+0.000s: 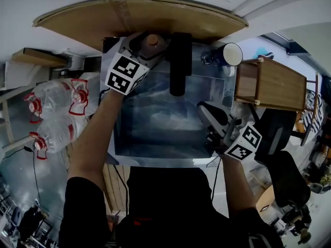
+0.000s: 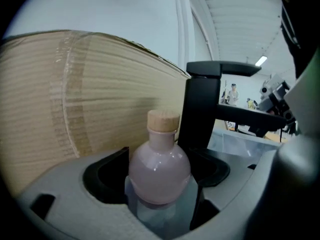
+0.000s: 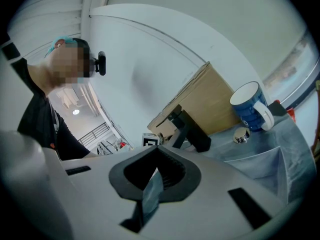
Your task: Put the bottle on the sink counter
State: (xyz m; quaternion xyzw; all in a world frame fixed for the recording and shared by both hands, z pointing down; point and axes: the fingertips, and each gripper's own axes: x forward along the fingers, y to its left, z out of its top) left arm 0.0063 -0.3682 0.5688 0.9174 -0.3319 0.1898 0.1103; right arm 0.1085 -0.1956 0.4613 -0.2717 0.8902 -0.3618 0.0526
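Left arm is stretched forward across the sink (image 1: 155,120). The left gripper (image 1: 143,46) has its jaws clamped on the upright corked bottle (image 2: 160,170), just left of the black faucet (image 2: 200,115) at the back surface. Contact of the base with the surface cannot be seen. Right arm is bent. The right gripper (image 3: 150,194) is at the near right rim, jaws together and empty.

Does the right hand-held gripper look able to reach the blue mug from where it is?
Probably yes. The right hand-held gripper hangs over the sink, with nothing between it and the blue mug at its back corner. Its jaws are shut and empty, so they must open first.
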